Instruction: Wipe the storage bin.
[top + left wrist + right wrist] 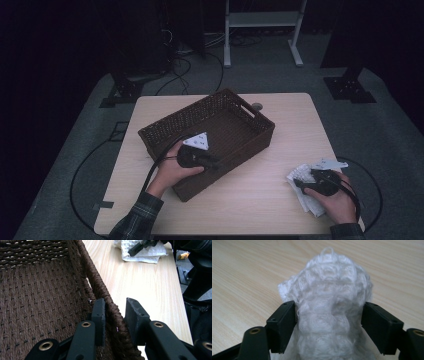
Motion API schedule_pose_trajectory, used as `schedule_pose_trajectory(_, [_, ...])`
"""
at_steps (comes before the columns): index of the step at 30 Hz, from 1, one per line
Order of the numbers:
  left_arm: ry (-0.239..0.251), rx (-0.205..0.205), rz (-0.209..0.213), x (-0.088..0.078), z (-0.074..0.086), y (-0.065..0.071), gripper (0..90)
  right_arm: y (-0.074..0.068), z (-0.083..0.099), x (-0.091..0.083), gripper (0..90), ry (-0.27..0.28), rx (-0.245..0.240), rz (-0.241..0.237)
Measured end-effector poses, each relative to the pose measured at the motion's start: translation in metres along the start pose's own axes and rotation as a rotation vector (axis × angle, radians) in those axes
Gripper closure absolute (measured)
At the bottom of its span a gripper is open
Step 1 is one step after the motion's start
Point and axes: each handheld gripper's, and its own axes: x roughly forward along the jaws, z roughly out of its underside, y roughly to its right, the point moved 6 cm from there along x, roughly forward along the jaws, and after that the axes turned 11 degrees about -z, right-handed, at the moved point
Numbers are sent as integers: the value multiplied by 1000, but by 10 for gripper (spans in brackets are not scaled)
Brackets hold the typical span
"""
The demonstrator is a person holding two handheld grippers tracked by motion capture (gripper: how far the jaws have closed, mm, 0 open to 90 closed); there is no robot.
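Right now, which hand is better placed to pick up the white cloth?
The right. Its hand-held gripper already straddles the white cloth, while the left hand-held gripper straddles the basket's wall.

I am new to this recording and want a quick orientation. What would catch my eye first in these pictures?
First, the dark woven basket lying at an angle in the middle of the pale table. The left hand-held gripper straddles its near wall, one jaw inside and one outside. Near the table's right edge, the right hand-held gripper has a white fluffy cloth bunched between its jaws.
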Motion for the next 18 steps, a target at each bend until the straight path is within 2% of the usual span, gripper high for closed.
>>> schedule_pose_trajectory(4, [0,1,0,0,0,0,691,1,3,2,325,-13,13,-20])
schedule_pose_trajectory(5, [0,0,-1,0,0,0,691,1,3,2,382,-15,21,-32])
schedule_pose_trajectory(7, [0,0,-1,0,0,0,691,1,3,2,402,-13,22,-37])
schedule_pose_trajectory(8, [0,1,-1,0,0,0,691,-1,4,2,467,-14,23,-42])
schedule_pose_trajectory(9, [0,1,-1,0,0,0,691,-1,4,2,467,-14,23,-42])
schedule_pose_trajectory(10, [0,1,-1,0,0,0,691,-3,3,2,547,-14,24,-47])
schedule_pose_trajectory(13, [0,1,-1,0,0,0,691,-4,2,3,598,-14,31,-50])
schedule_pose_trajectory(14, [0,0,-1,0,0,0,691,-5,1,3,685,-18,41,-53])
schedule_pose_trajectory(18, [1,0,-1,0,0,0,691,-8,-1,4,748,-34,47,-58])
